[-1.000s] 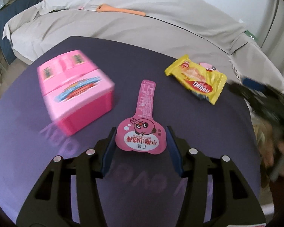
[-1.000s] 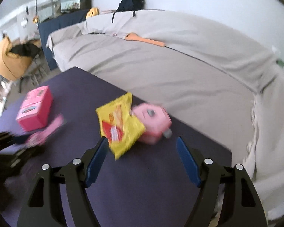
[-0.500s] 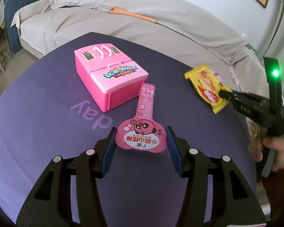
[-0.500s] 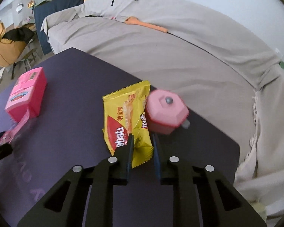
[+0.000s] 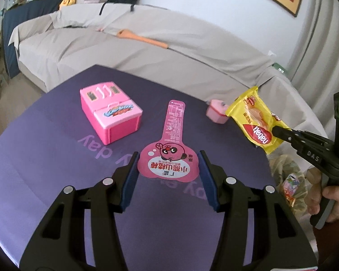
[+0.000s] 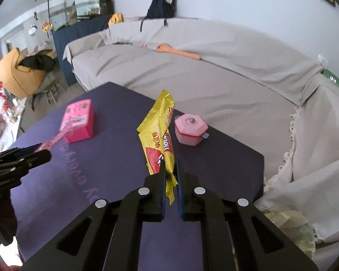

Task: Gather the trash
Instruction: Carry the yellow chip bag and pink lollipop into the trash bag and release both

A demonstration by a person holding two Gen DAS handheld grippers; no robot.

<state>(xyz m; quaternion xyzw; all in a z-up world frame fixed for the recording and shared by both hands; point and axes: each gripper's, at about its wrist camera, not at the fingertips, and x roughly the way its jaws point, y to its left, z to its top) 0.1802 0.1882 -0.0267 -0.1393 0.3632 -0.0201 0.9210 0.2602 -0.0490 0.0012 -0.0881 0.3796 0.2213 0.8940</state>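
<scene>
A pink paddle-shaped snack wrapper (image 5: 169, 155) lies flat on the dark purple table (image 5: 56, 158). My left gripper (image 5: 168, 169) is open, its fingers on either side of the wrapper's round end. My right gripper (image 6: 170, 171) is shut on a yellow wafer wrapper (image 6: 159, 133) and holds it lifted above the table; the wrapper also shows in the left wrist view (image 5: 257, 126), at the right, off the table's edge.
A pink toy fridge box (image 5: 110, 117) and a small pink toy pot (image 6: 191, 131) stand on the table. A bag with trash (image 5: 287, 176) sits beside the table's right edge. A grey covered sofa (image 6: 192, 79) with an orange spoon (image 5: 142, 38) lies behind.
My right gripper closed on the yellow wrapper and lifted it off the table toward the right. My left gripper stays open around the pink wrapper.
</scene>
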